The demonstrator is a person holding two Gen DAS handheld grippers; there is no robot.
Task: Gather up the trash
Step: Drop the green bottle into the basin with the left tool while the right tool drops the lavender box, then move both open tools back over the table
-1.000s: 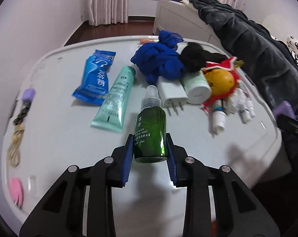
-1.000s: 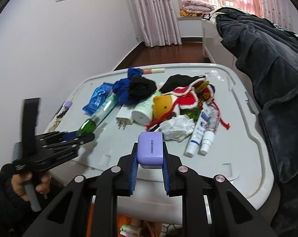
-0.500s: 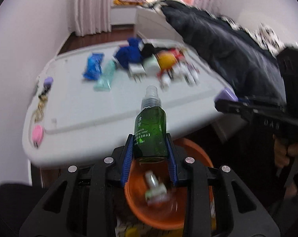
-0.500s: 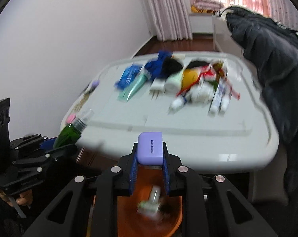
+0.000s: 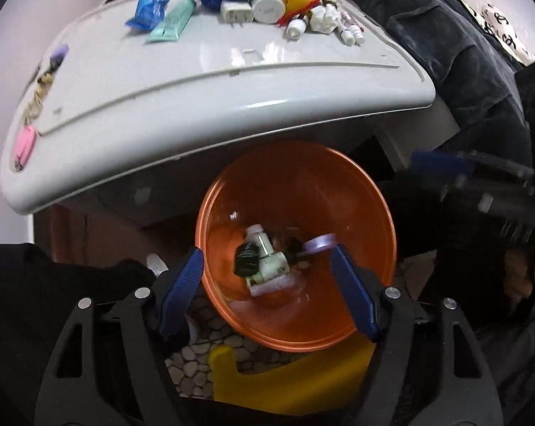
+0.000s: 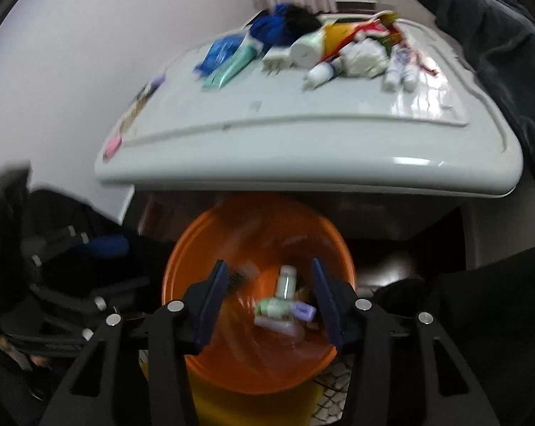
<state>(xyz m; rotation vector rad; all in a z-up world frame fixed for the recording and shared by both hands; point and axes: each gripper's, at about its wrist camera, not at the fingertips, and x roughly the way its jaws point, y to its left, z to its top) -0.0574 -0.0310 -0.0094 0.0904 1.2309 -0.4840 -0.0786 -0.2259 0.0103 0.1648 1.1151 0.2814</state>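
Inside the orange bin (image 5: 356, 191), a green bottle (image 5: 248, 259) lies tilted, lengthwise across the bottom; both tongs, left (image 5: 267, 293) and right (image 6: 269, 301), point steeply down, opening, nothing between.

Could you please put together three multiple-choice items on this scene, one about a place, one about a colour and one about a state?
1. Where does the orange bin stand?
A. on top of the white table
B. below the near edge of the white table
C. on the bed

2. What colour is the tube lying beside the blue packet on the table?
A. teal green
B. red
C. black

3. What is between the jaws of the left gripper?
A. a green bottle, clamped
B. a crumpled tissue
C. nothing; they are opening above the bin

Answers:
1 B, the bin's rim shows under the table's front edge in both views.
2 A, the tube is pale teal green.
3 C, the blue pads stand apart with only the bin and the trash in it seen between them.
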